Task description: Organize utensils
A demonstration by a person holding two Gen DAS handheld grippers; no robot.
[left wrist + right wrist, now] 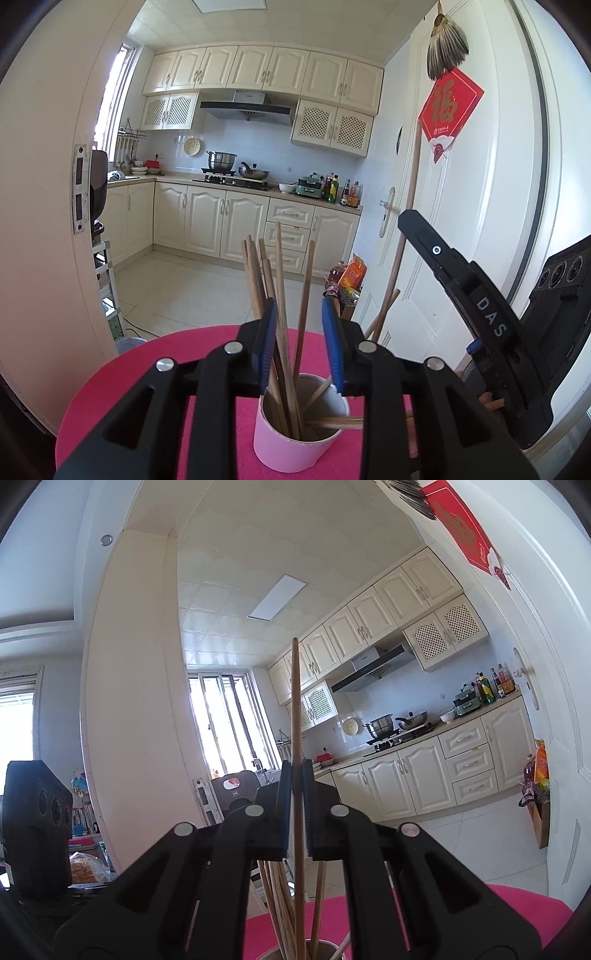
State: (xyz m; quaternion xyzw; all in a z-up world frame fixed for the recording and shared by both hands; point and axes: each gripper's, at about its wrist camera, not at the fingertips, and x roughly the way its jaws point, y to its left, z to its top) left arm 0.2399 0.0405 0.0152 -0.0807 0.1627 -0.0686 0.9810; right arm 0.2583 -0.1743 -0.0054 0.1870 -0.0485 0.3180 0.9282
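A pale pink cup (295, 439) stands on the round pink table (129, 376). Several wooden chopsticks (282, 266) stand in it, fanned upward. My left gripper (299, 301) is just above the cup, open, its blue pads on either side of the bundle without pressing on it. In the right wrist view, my right gripper (295, 766) is shut on one upright chopstick (295, 701). That chopstick's lower end runs down among the others at the cup's rim (325, 943). The right gripper's black body (480, 314) shows at the right of the left wrist view.
A white door (461, 206) with a red sign (448, 107) stands close on the right. A door frame (55, 221) is at the left. Behind the table's far edge are a bag of bottles and packets (349, 280) and the kitchen floor. More wooden sticks (489, 404) lie right of the cup.
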